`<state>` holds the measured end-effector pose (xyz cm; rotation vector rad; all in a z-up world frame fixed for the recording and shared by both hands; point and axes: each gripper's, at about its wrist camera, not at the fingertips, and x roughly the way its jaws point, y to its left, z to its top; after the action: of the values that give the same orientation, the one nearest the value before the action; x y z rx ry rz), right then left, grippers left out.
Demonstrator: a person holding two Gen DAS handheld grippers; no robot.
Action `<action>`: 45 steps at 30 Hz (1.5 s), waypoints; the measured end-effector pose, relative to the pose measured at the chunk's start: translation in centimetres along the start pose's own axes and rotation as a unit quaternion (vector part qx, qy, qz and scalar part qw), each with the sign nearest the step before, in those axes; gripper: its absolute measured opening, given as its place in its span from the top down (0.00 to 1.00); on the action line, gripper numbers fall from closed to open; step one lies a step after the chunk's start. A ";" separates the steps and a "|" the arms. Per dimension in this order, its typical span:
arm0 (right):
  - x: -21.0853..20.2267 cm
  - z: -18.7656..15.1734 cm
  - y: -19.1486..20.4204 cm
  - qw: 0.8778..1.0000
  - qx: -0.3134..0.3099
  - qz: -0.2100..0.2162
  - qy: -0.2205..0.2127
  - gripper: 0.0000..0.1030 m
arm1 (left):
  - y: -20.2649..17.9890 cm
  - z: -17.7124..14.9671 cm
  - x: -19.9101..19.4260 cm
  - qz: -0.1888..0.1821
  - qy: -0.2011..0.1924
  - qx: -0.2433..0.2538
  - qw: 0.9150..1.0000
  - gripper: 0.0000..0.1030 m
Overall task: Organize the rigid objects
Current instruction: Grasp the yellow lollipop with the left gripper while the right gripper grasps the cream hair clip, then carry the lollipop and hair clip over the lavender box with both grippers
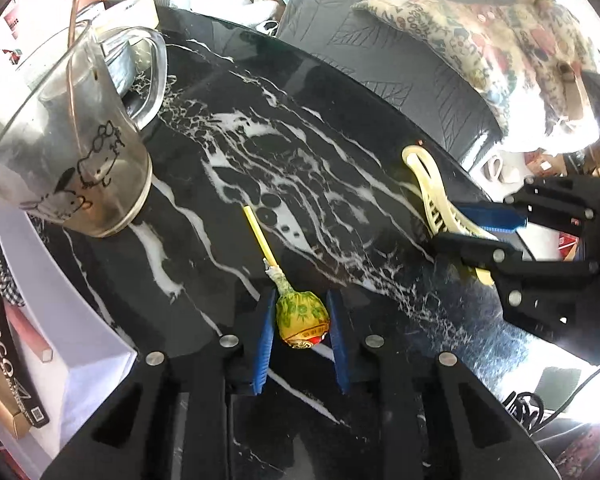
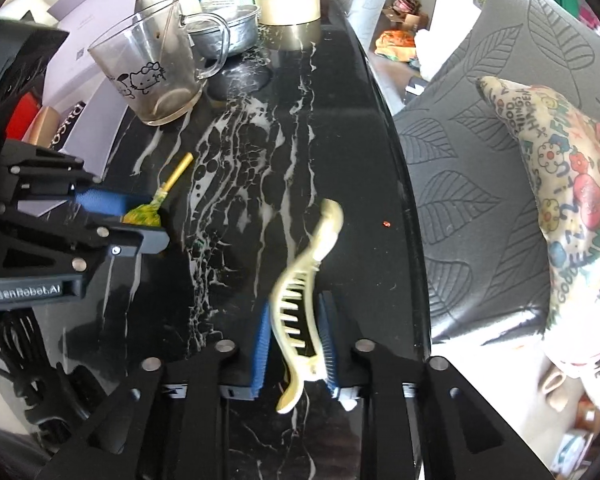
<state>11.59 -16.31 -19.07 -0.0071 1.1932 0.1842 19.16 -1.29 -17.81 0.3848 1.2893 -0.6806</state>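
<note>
L gripper [image 1: 302, 328] pinches the lollipop [image 1: 302, 322] head betw. its blue pads, stick pointing away over the black marble table [image 1: 228, 168]. R gripper [image 2: 294, 344] clamps the cream hair clip [image 2: 302, 300] lengthwise, tip just above the table. Farther back: glass mug [image 2: 148, 76], tape roll [image 2: 289, 12].

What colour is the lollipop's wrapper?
The lollipop has a yellow wrapper with green prints and a red patch at the bottom. Best seen in the left wrist view.

A: What carries everything?
B: A glossy black surface [image 1: 284, 152] veined with white.
A: And beside it?
B: Grey leaf-patterned chairs [image 2: 472, 184], one holding a printed cushion [image 2: 572, 216]. Bright daylight floods the cluttered room beyond.
</note>
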 end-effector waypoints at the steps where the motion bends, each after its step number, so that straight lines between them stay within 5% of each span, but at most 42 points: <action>1: -0.1 -0.1 -0.1 1.000 0.001 0.002 -0.001 0.80 | -0.3 -0.2 0.0 0.001 0.000 -0.003 1.000 0.76; 12: -2.4 -1.2 0.0 1.000 0.017 0.019 -0.009 0.80 | -1.5 -1.9 -2.4 -0.011 -0.008 -0.065 0.998 0.76; 22: -6.5 -2.3 -0.1 0.999 0.033 0.023 -0.029 0.80 | -3.2 -2.5 -7.3 0.022 -0.053 -0.096 0.994 0.76; 45: -14.1 -4.8 2.7 0.993 -0.040 0.074 -0.083 0.80 | -8.2 -8.2 -15.7 0.070 -0.154 -0.197 0.966 0.76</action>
<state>1.74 -16.13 -7.56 0.0260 1.0211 0.3559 5.70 1.52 -3.93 0.0395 1.0561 -0.3344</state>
